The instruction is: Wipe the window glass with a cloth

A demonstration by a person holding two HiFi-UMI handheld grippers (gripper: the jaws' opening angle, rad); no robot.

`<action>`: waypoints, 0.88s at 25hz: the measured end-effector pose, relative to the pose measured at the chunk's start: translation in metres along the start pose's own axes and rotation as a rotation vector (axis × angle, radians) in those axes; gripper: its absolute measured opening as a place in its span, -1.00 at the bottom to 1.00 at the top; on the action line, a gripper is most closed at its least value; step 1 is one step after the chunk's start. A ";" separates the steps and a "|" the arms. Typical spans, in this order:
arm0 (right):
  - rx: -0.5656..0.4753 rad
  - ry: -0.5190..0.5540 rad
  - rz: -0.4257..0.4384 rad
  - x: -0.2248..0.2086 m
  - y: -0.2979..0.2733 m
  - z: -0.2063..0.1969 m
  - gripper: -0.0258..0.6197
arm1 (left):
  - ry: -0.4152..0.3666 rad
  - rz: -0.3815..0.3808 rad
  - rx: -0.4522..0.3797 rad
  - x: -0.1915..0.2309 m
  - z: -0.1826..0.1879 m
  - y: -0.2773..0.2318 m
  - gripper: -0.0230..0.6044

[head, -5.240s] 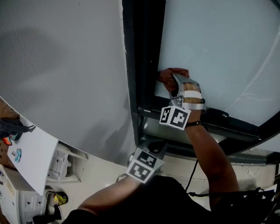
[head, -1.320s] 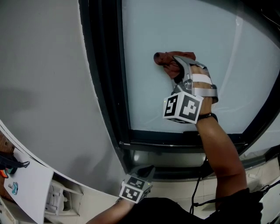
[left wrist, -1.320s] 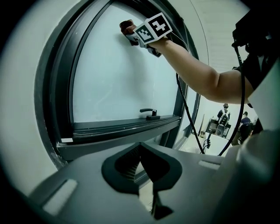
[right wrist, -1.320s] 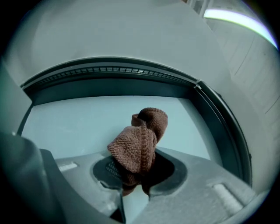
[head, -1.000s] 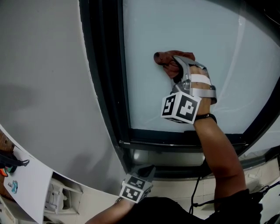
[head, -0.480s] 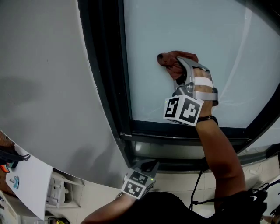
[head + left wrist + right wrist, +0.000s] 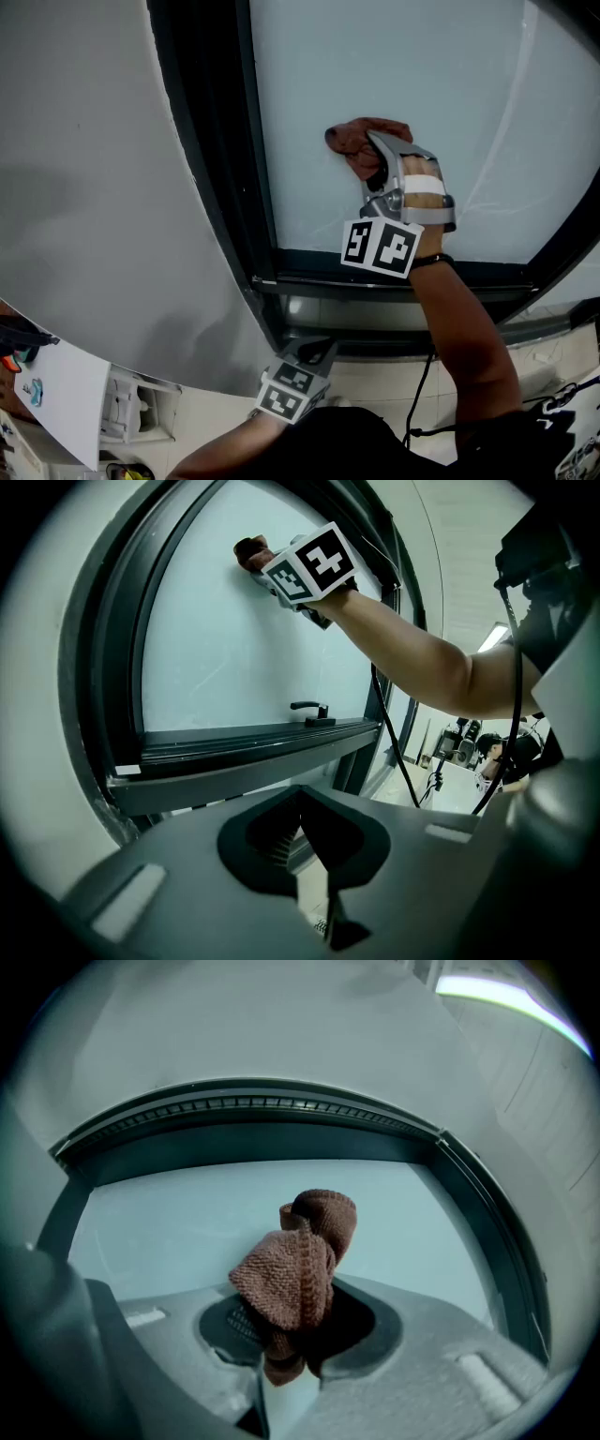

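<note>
My right gripper (image 7: pixel 367 155) is shut on a bunched brown cloth (image 7: pixel 360 141) and holds it flat against the pale window glass (image 7: pixel 422 84), near the pane's left side. In the right gripper view the cloth (image 7: pixel 298 1265) bulges out between the jaws, with the glass (image 7: pixel 169 1222) behind it. My left gripper (image 7: pixel 309 354) hangs low below the sill, away from the pane; its jaws are together with nothing between them. The left gripper view looks up at the glass (image 7: pixel 216 658) and at the cloth (image 7: pixel 251 551) pressed high on it.
A dark window frame (image 7: pixel 202 141) borders the glass on the left and a dark sill (image 7: pixel 394 281) runs beneath. A window handle (image 7: pixel 311 708) sits on the lower frame. Grey wall (image 7: pixel 84 187) lies left. A black cable (image 7: pixel 420 394) hangs by my right arm.
Over five seconds the cloth rose from the pane's lower left corner to mid-glass. In the last second it slid slightly down and left. The left gripper stayed low.
</note>
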State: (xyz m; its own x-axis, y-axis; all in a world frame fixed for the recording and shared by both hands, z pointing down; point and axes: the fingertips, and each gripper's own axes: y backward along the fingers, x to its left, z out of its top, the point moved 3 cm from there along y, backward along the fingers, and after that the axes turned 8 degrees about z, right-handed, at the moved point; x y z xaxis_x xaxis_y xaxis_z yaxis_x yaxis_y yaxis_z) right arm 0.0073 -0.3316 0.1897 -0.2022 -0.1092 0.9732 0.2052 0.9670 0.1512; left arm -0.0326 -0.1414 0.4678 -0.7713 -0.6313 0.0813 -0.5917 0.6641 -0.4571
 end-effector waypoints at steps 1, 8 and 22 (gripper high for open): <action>-0.001 0.001 0.002 0.003 0.001 -0.001 -0.64 | -0.002 -0.001 0.000 -0.001 0.001 0.000 -0.87; 0.011 -0.005 0.046 0.032 0.006 -0.007 -0.64 | -0.002 -0.001 0.001 -0.002 0.001 0.000 -0.87; 0.020 -0.026 0.119 0.079 0.014 -0.015 -0.64 | 0.004 -0.005 0.019 -0.005 -0.006 -0.001 -0.87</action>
State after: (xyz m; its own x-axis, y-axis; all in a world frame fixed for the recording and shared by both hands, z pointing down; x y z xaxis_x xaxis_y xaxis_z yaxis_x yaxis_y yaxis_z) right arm 0.0082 -0.3298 0.2713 -0.2021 0.0120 0.9793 0.2102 0.9772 0.0314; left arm -0.0291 -0.1365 0.4728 -0.7690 -0.6334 0.0871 -0.5914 0.6529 -0.4732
